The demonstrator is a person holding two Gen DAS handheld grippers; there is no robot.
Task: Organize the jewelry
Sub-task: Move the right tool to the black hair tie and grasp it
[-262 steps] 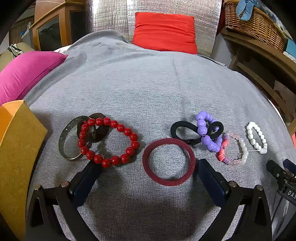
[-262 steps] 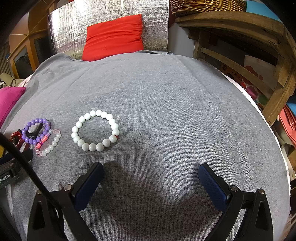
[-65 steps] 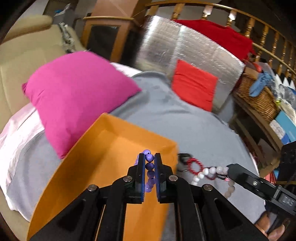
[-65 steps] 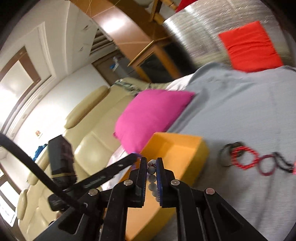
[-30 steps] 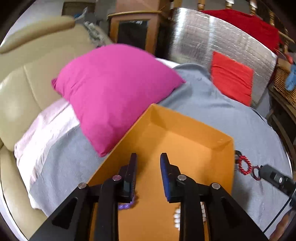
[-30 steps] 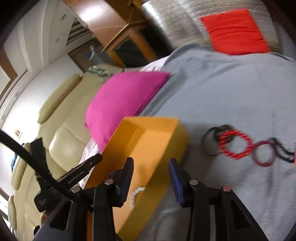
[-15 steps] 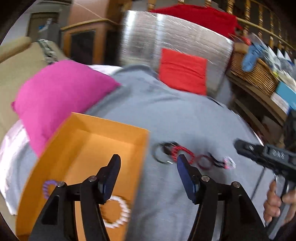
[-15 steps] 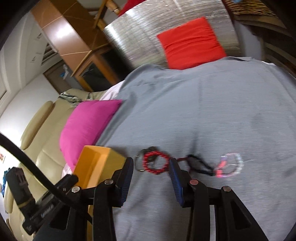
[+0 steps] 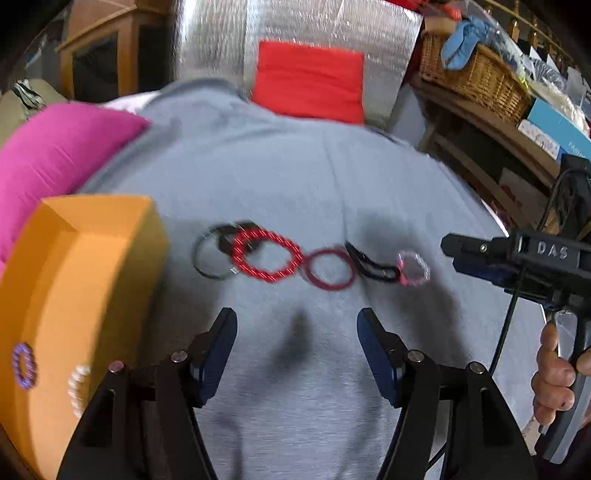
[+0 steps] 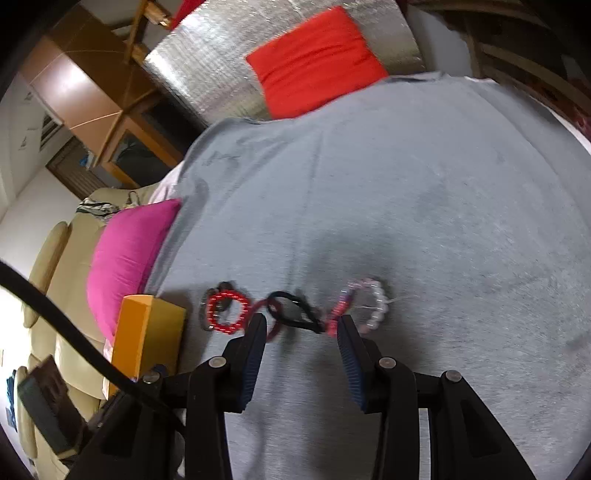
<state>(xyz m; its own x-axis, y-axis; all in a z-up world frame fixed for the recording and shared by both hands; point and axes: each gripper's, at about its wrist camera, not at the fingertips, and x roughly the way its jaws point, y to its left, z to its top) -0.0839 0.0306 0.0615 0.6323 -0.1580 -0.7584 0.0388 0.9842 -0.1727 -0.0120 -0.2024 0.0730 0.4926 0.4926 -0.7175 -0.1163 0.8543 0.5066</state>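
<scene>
A row of jewelry lies on a grey cloth (image 9: 295,177) spread over a soft surface. From left to right in the left wrist view: a dark metal bangle (image 9: 207,254) overlapped by a red bead bracelet (image 9: 266,254), a dark red ring band (image 9: 328,267) just beside it, a black looped hair tie (image 9: 373,264), and a pink and clear bead bracelet (image 9: 413,268) at the right end. All are smeared by motion blur, so single beads are hard to make out. At the left stands an orange box (image 9: 92,258); inside it, near its near end, lie a purple bead bracelet (image 9: 24,365) and a white bead bracelet (image 9: 78,384), the white one partly cut off by the box wall.

The left gripper (image 9: 297,345) hovers over bare cloth on the near side of the row; its jaws have just been opening and stand wide, with nothing between them. The right gripper (image 10: 301,338) has its jaws at a middling gap, empty, with the hair tie and part of the pink and clear bracelet showing just past the tips; whether the tips touch them I cannot tell. A hand (image 9: 554,376) grips the right gripper's handle at the right edge of the left wrist view.

A pink cushion (image 9: 55,155) lies far left and a red cushion (image 9: 308,86) at the far end against a silver panel (image 9: 295,22).
</scene>
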